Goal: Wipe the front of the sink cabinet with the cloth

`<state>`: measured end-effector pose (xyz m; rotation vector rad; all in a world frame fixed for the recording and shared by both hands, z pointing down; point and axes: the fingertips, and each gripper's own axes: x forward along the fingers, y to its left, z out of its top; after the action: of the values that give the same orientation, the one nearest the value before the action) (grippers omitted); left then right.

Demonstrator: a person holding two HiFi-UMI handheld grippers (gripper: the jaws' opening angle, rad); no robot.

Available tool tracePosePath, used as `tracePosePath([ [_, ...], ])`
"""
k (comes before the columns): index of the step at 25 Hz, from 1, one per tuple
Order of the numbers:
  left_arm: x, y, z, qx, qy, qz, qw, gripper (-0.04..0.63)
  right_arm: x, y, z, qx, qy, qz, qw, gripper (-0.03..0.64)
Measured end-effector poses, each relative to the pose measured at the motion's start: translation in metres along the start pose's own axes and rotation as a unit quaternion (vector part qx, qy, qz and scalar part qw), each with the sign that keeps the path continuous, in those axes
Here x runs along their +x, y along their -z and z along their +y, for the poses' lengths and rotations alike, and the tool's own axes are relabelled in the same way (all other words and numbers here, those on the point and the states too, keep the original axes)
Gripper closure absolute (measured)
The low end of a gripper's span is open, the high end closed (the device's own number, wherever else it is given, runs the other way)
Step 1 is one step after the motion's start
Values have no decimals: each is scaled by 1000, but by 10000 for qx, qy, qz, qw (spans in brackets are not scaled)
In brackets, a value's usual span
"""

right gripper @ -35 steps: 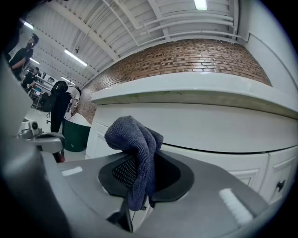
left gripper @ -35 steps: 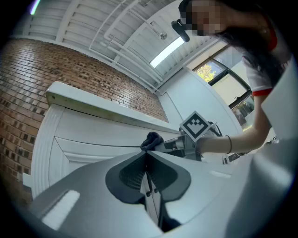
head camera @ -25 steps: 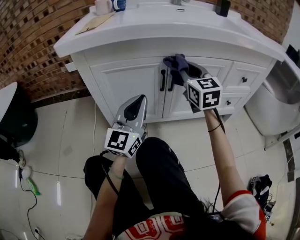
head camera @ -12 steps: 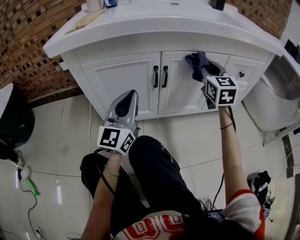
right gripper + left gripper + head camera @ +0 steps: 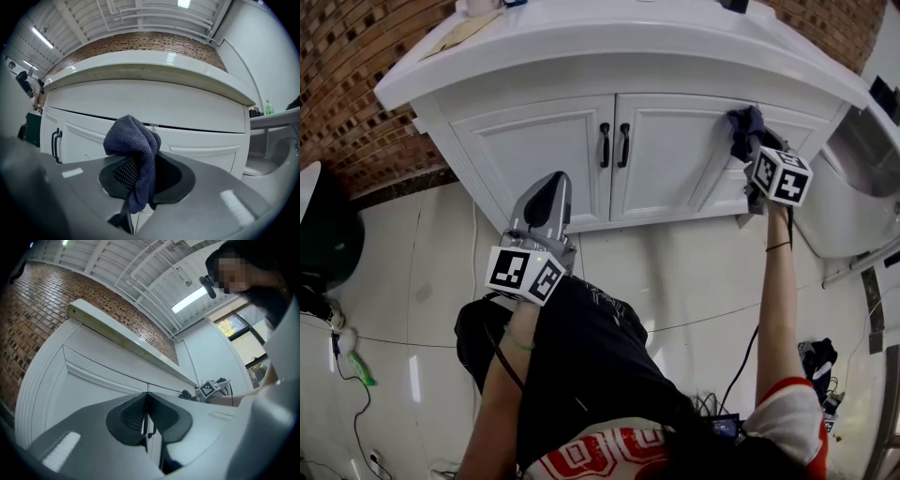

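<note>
— dark blue microfibre cloth [image 5: 135, 149]: where is it?

— pinched in the right gripper [image 5: 140, 174]. its jaws are closed on the cloth's middle, so a bunched head stands above the tips and a short tail hangs below.

— and against what?

— the front of the white panelled sink cabinet [image 5: 667, 155]. in the head view the bundle sits high on the right side, past the right-hand door and just under the overhanging white countertop [image 5: 628, 42]. it looks to be touching the panel (i can't be certain from above).

— the other hand?

— the left gripper [image 5: 549, 187] hangs low, near the foot of the left door and apart from it, pointing up at the cabinet. its jaws are together with nothing between them.

— anything else on the front?

— two black bar handles [image 5: 613, 144] side by side where the doors meet, well left of the cloth. a brown brick wall [image 5: 347, 66] runs behind, and a pale tiled floor [image 5: 675, 272] lies below.
</note>
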<state>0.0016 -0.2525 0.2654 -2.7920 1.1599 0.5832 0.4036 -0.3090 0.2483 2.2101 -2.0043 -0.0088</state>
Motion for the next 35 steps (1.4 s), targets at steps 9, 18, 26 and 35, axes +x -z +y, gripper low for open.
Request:
tracePosePath([
  [9,1,46,-28,297,433,567,9970,595,-30,-7,128,97,-1320,-426,9903,540],
  [18,7,75,-29,329,335,803,9957,595,0,-3,239,91,-2021,-350,9787,540],
  [26,6,79,-26,258,319,863,9954,595,13,23,179,20,-1463,-96,9892,540],
  [35,7,85,-30,355,397,980,9938,595,14,53,63,187,-596,233,9978,540],
])
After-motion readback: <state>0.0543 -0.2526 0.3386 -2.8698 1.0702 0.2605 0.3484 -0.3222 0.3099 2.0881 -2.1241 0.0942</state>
